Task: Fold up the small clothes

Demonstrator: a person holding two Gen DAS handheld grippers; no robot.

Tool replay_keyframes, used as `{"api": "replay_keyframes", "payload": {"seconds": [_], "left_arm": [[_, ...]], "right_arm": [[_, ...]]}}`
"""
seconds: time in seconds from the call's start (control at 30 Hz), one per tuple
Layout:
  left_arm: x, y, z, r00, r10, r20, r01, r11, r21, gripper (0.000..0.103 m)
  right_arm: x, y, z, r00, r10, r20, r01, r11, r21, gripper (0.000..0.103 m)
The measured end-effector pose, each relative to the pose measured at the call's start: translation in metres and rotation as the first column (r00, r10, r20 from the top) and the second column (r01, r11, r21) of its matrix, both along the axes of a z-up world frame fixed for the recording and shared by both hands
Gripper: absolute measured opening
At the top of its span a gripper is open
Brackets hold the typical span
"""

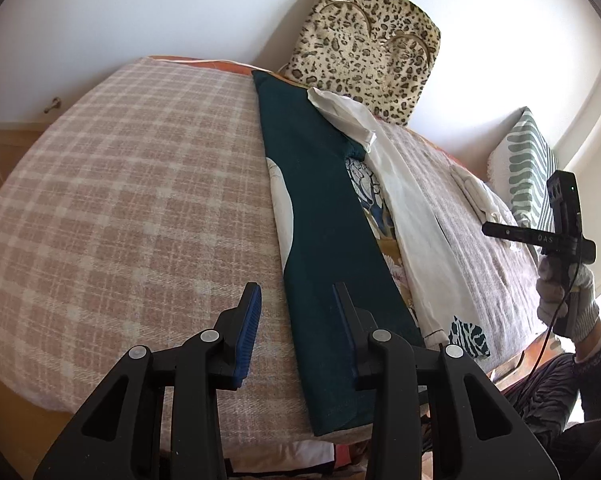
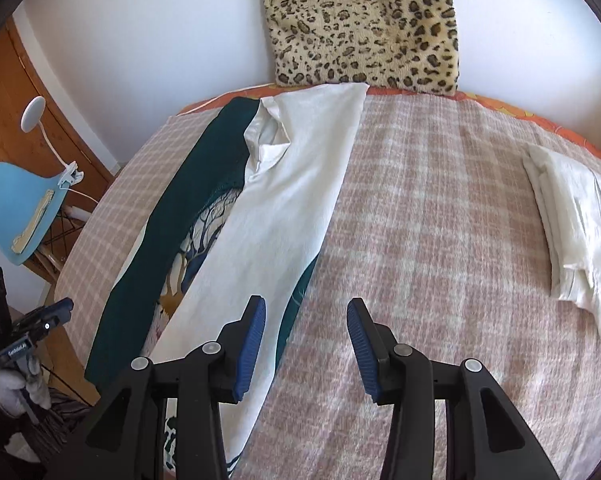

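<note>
Pink checked blanket [image 2: 420,208] covers the bed; I see the folded garment [image 2: 284,184] lying straight ahead of my left gripper [image 1: 296,332] and forward-left of my right gripper [image 2: 306,344], long axis running away toward the leopard cushion [image 2: 364,24], both grippers' jaws apart, holding nothing

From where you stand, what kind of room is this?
Probably a bedroom: a bed under a pink plaid blanket, a leopard-print cushion against the wall, and a folded white garment lying on it.

A white wall [image 2: 160,40] is standing behind the plaid-covered bed [image 2: 440,220], a leopard-print cushion [image 2: 364,28] is leaning against it, and a blue chair [image 2: 16,216] is sitting beside wooden furniture [image 2: 4,92].
</note>
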State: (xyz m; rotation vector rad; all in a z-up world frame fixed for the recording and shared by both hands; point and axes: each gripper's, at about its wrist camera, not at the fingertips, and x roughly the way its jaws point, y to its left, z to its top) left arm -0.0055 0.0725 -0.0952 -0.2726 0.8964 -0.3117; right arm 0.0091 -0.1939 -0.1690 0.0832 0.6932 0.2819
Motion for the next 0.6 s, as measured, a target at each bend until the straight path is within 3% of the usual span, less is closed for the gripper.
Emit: {"api": "replay_keyframes", "payload": {"seconds": [0.17,0.33,0.47,0.6], "left_arm": [[0.0,-0.004,-0.02,0.995,-0.04,-0.093,0.035,0.998,-0.054,0.034],[-0.007,-0.009,-0.031,0.988,-0.057,-0.146,0.047,0.996,-0.075,0.034],[-0.015,-0.01,-0.034,0.987,-0.062,-0.151,0.052,0.996,-0.071,0.034],[-0.019,-0.01,-0.035,0.987,-0.059,-0.147,0.049,0.996,-0.069,0.034]], "right_arm": [[-0.04,0.001,-0.044,0.996,0.056,-0.069,-0.051,0.996,0.069,0.045],[-0.061,0.013,-0.069,0.985,0.125,-0.121,-0.11,0.986,0.123,0.045],[-0.07,0.019,-0.086,0.975,0.157,-0.159,-0.133,0.979,0.156,0.045],[-0.075,0.027,-0.087,0.981,0.135,-0.139,-0.119,0.986,0.115,0.046]]}}
